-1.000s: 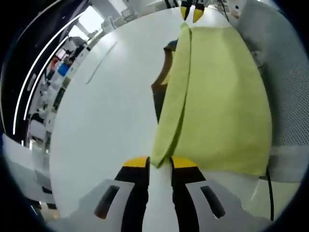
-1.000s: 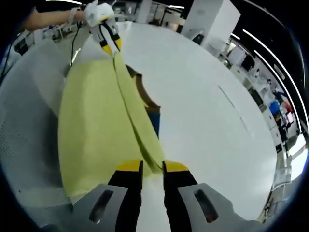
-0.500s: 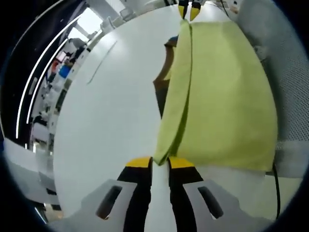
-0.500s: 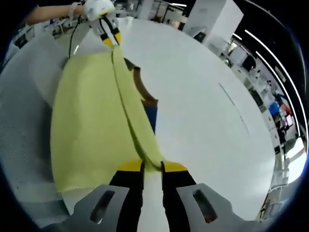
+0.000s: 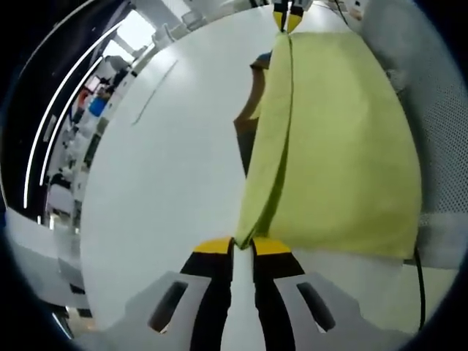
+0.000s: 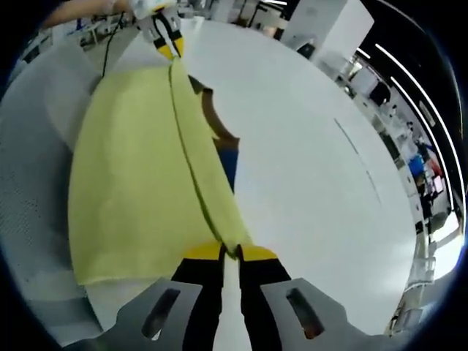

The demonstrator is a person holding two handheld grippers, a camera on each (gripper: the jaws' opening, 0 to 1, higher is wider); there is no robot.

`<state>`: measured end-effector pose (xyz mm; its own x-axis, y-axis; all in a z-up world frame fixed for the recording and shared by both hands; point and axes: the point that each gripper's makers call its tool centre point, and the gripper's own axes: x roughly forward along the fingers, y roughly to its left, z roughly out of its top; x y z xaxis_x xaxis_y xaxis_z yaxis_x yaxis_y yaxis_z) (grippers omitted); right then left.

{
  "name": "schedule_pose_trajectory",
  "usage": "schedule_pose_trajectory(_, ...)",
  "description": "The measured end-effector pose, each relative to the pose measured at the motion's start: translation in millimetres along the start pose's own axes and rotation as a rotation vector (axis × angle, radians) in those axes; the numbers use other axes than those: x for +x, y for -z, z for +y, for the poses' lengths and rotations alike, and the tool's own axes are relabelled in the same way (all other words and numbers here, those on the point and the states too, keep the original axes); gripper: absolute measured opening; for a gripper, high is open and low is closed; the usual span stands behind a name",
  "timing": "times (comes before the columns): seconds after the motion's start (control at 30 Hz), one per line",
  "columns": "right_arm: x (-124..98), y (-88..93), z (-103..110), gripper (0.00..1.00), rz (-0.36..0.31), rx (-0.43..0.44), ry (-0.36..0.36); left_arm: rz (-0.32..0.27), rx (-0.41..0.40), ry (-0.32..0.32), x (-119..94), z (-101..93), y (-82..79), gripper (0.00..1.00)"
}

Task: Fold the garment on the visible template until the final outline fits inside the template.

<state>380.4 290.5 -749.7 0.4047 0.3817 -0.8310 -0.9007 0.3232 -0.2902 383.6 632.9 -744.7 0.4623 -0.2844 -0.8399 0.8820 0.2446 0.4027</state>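
A yellow-green garment (image 5: 344, 139) hangs stretched and doubled over above the white table (image 5: 168, 175). My left gripper (image 5: 242, 246) is shut on its near corner along the fold. At the far end of the fold the right gripper (image 5: 285, 16) pinches the other corner. In the right gripper view the same garment (image 6: 131, 175) runs from my right gripper (image 6: 229, 252), shut on it, up to the left gripper (image 6: 165, 38). A brown and blue template (image 5: 250, 117) peeks out from under the fold on the table, and again as the template (image 6: 224, 142), mostly hidden.
A grey mesh surface (image 5: 439, 110) borders the table beside the garment, shown as the mesh surface (image 6: 29, 146). A black cable (image 5: 418, 292) hangs near it. Shelves and lit room fittings (image 5: 88, 102) lie beyond the table's far edge.
The jaws of both grippers have drawn closer together on the cloth. The garment's fold line looks straighter and tauter, with the far gripper slightly farther off in each view.
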Motion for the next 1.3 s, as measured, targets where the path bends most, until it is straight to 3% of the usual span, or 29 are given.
schedule_pose_trajectory(0.6,-1,0.2,-2,0.02,-0.016,0.045,0.000,-0.010,-0.067,-0.002,-1,-1.0,-3.4,0.02)
schedule_pose_trajectory(1.3,0,0.7,-18,0.02,-0.015,0.067,0.021,-0.023,-0.155,0.014,3,4.6,-3.4,0.00)
